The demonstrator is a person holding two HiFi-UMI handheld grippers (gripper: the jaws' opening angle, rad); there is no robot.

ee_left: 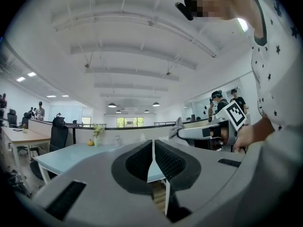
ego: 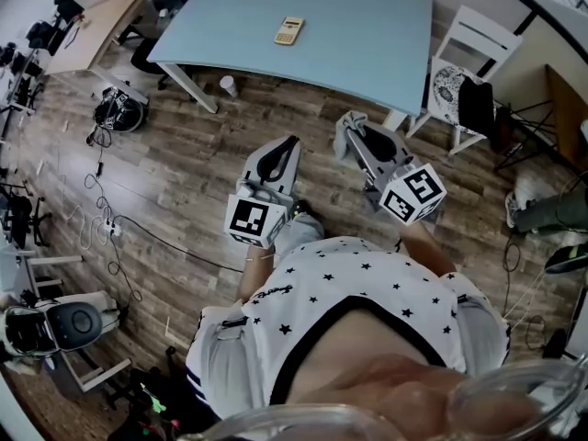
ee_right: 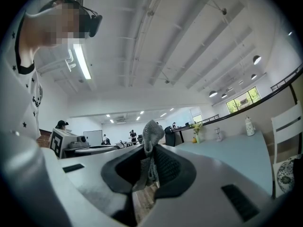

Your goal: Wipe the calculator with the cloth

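Note:
A yellow calculator (ego: 288,30) lies on the pale blue table (ego: 367,53), far ahead of both grippers. My right gripper (ego: 352,129) is shut on a grey cloth (ego: 349,122), whose bunched end sticks up between the jaws as the cloth (ee_right: 151,135) in the right gripper view. My left gripper (ego: 288,145) is shut with nothing in it; its jaws meet in the left gripper view (ee_left: 153,151). Both grippers hang above the wooden floor, short of the table's near edge. The calculator is hidden in both gripper views.
A white chair (ego: 464,62) with a dark bag stands right of the table. A paper cup (ego: 227,84) sits on the floor by a table leg. Cables (ego: 106,219) and office chairs crowd the left. Other people (ee_left: 218,103) stand in the background.

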